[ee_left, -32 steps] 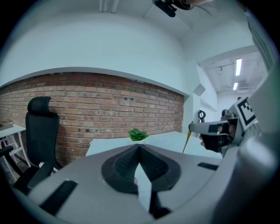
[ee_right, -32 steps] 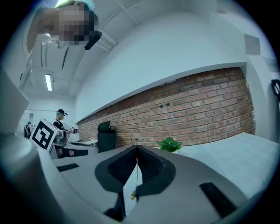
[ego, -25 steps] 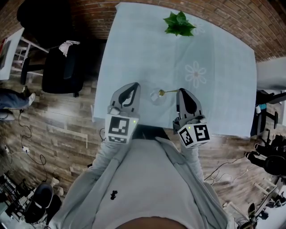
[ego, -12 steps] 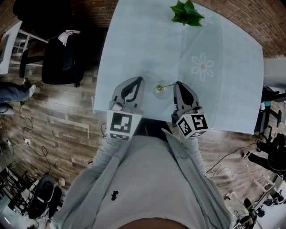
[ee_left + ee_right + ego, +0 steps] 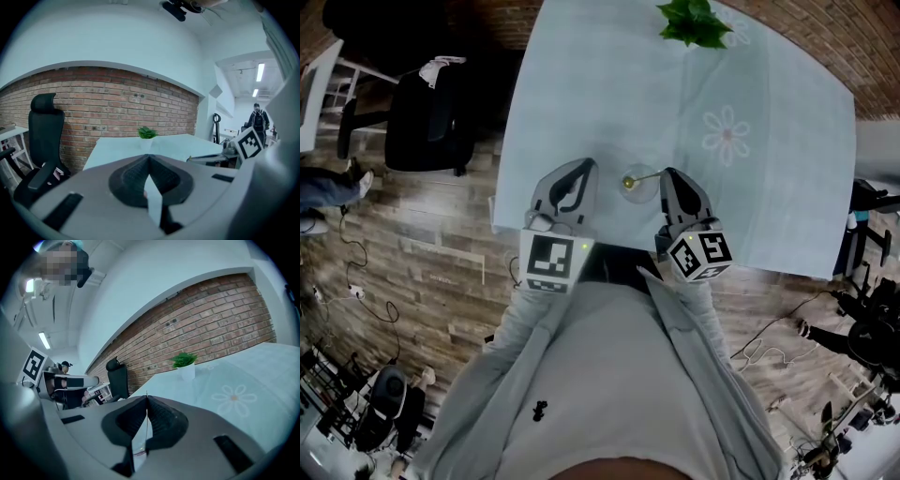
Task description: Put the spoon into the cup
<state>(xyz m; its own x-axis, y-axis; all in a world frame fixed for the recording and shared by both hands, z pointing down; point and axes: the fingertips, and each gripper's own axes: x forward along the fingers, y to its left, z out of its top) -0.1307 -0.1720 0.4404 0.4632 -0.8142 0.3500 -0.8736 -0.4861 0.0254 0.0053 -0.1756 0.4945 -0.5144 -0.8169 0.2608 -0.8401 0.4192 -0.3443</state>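
Observation:
A small clear glass cup (image 5: 633,186) stands near the front edge of the pale blue table (image 5: 609,84). A thin gold spoon (image 5: 648,176) slants from inside the cup's mouth out to the right. My right gripper (image 5: 667,174) is shut on the end of its handle. In the right gripper view the handle shows as a fine line pinched between the closed pads (image 5: 146,397). My left gripper (image 5: 584,167) hovers just left of the cup, apart from it. Its jaws (image 5: 149,158) are shut with nothing in them.
A potted green plant (image 5: 694,21) stands at the table's far edge, and a daisy print (image 5: 727,133) marks the cloth. A black office chair (image 5: 427,122) stands on the wooden floor to the left. A brick wall (image 5: 117,103) runs behind the table.
My right gripper has sunk toward the cup with the spoon still in it. The left gripper has stayed where it was.

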